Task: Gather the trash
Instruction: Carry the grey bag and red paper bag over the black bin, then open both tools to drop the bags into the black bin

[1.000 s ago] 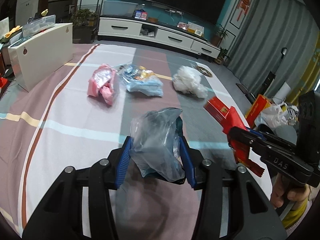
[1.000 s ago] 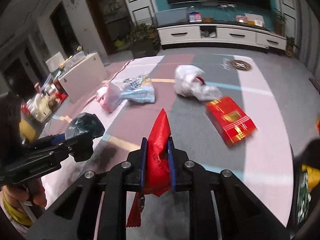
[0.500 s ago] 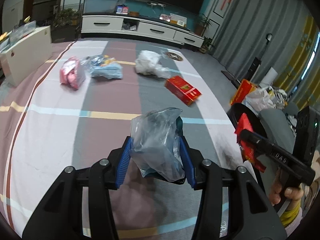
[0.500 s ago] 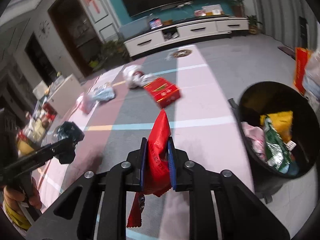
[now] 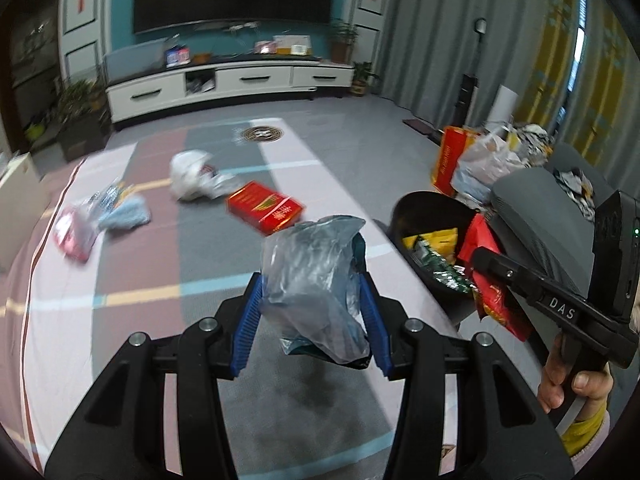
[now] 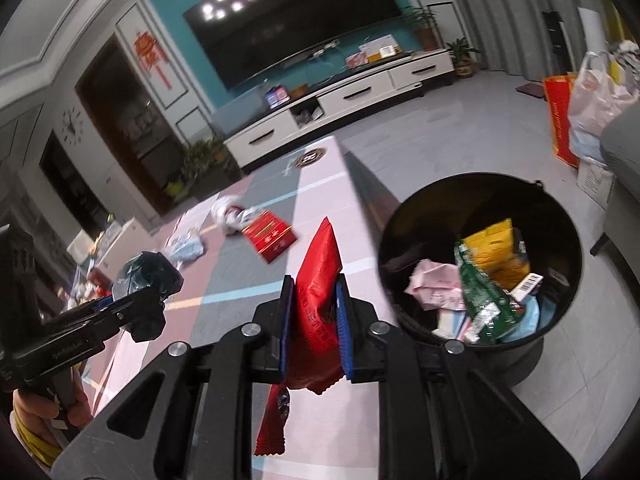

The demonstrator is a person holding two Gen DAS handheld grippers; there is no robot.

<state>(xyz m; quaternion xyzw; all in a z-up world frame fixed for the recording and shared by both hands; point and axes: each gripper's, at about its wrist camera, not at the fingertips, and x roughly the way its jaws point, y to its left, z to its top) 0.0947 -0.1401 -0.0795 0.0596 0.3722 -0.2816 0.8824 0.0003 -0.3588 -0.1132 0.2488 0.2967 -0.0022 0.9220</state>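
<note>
Even, fairly bright indoor light. Ceiling lamps glare as white spots on the television [image 6: 288, 28]. Strong fisheye bending and dark corners surround both views. Left of the red box [image 5: 264, 208], litter smears with motion blur.

Both my hands swing to my right, away from the striped mat. My right gripper [image 6: 314, 322], with the red wrapper [image 6: 318, 304] pinched in it, now sits just beside the black trash bin [image 6: 560, 216], which a second ago was out of its view entirely. In my left wrist view, the bin [image 5: 416, 208] has come into sight on the right. The red box [image 5: 264, 206], white bag [image 5: 194, 176] and pink bag [image 5: 74, 232] slide toward the left and blur.
</note>
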